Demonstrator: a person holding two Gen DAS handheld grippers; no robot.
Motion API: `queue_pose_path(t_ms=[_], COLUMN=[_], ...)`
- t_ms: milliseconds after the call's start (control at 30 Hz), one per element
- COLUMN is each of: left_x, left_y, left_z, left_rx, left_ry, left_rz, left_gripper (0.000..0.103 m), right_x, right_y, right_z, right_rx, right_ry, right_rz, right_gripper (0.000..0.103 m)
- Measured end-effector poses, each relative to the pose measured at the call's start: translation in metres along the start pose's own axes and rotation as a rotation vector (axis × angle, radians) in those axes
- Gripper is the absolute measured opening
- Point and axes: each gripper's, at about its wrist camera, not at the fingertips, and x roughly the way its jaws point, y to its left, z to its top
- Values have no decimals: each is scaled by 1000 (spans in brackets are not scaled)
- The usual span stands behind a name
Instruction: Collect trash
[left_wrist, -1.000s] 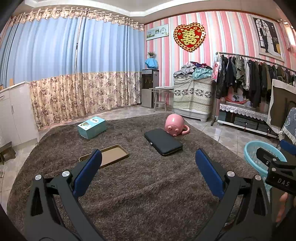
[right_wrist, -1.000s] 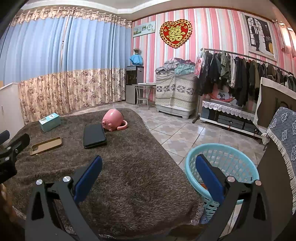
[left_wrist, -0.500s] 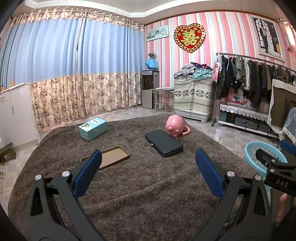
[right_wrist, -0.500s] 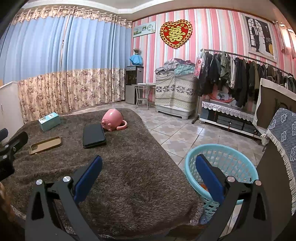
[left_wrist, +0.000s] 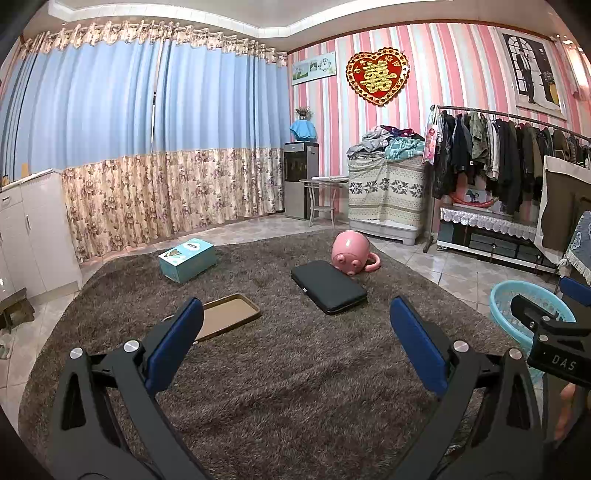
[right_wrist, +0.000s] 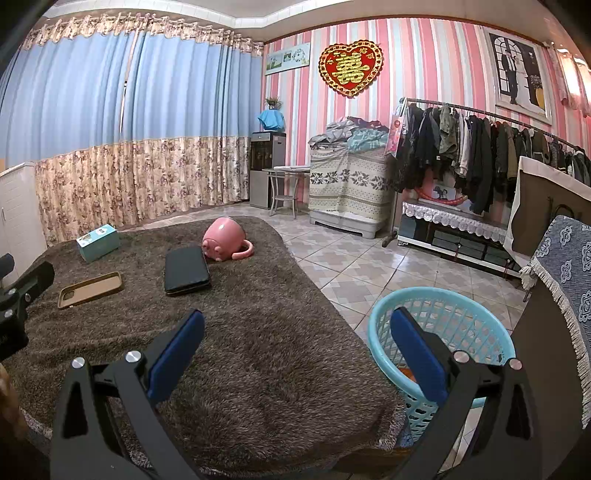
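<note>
Blue pads on black frames: the left gripper has its jaws wide apart w/ nothing between them, held above a brown shaggy carpet. The right gripper is the same, jaws spread and empty, over the carpet's near right edge; its right finger is in front of a light blue plastic basket.

The basket stands on the tiled floor just beside the carpet, on the right. Something orange shows at its bottom, too hidden to tell what.

Further out on the carpet, approx. in the middle, lies a black flat case, closed. Just behind it is a pink pig-face mug, tipped on its side, handle to the right; in the right wrist view mug and case seem to touch. To the left lies a tan phone case, open side up, and behind it, well apart, a teal tissue box.

At the far wall: blue curtains, a clothes rack w/ dark jackets.
</note>
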Motion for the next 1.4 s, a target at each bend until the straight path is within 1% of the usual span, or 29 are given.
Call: queue_pose_path(t_ms=[1400], left_x=[1], left_y=[5], left_z=[3], left_rx=[2], left_ry=[-8], left_rz=[8], left_gripper=[98], right_x=[2], right_y=[1], right_z=[-1], right_rx=[-4], right_ry=[0], right_rz=[-1], right_gripper=[99])
